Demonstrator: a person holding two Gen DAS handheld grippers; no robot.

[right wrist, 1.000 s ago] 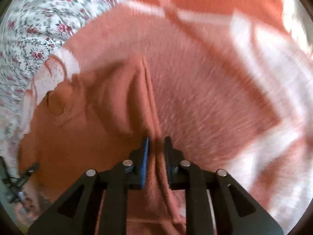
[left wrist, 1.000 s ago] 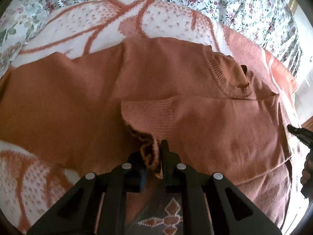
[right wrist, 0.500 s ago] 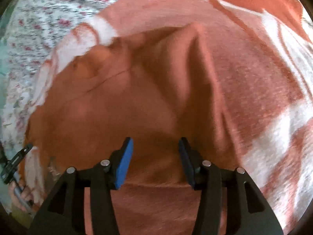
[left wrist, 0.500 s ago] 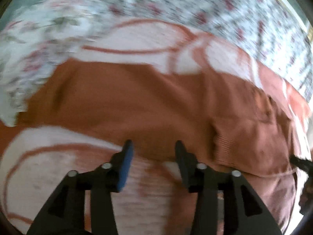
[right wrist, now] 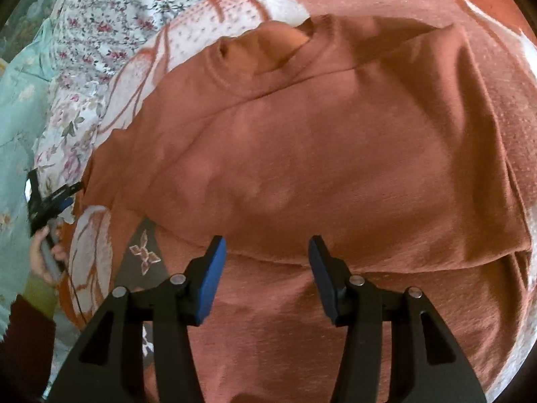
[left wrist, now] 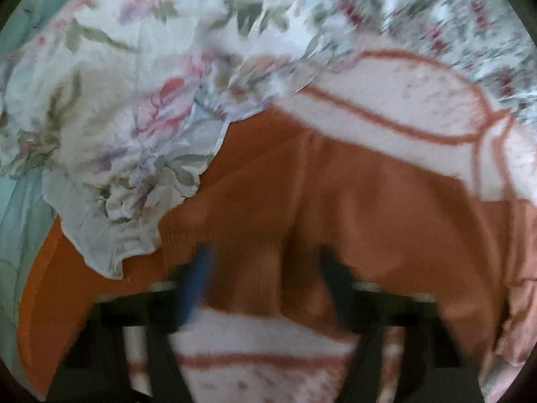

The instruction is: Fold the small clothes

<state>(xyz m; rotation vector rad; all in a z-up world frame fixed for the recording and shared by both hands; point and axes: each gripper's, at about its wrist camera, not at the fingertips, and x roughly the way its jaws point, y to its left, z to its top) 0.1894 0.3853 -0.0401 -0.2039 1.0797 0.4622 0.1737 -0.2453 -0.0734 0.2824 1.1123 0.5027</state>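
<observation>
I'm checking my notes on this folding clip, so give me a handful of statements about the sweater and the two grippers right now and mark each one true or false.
1. The right gripper is open, with nothing between its fingers. True.
2. The left gripper is shut on the sweater. False: its fingers stand apart with the knit only showing behind them.
3. The sweater is rust orange and lies on a blanket patterned in white and orange. True.
4. The sweater's neckline shows in the right wrist view. True.
5. The left wrist view is sharp. False: it is blurred.
6. The floral cloth in the left wrist view is plain blue. False: it is pale with pink flowers and green leaves.
</observation>
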